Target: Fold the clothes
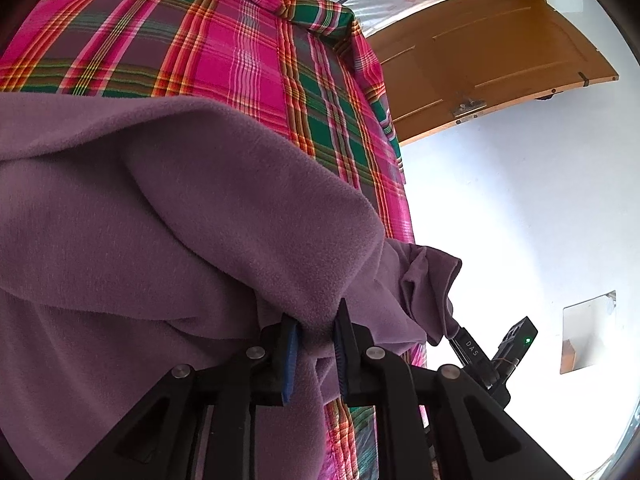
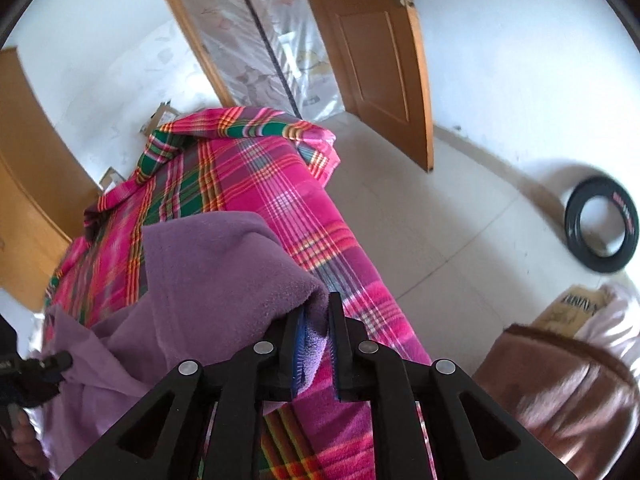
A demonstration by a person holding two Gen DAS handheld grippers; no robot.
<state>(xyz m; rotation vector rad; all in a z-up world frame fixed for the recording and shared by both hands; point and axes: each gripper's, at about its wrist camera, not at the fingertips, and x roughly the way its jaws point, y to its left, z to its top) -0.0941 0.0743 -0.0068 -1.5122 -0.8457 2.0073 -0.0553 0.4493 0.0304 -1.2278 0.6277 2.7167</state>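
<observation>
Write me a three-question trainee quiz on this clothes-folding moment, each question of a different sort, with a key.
1. True or false: the left gripper and the right gripper both have their jaws shut on the purple fleece garment.
2. Multiple choice: the garment lies over a) a bare wooden table, b) a pink and green plaid sheet, c) a white towel.
3. Fill in: the black ring against the wall stands on the tiled ____.

Key:
1. True; fleece is pinched between each pair of jaws.
2. b.
3. Floor.
</observation>
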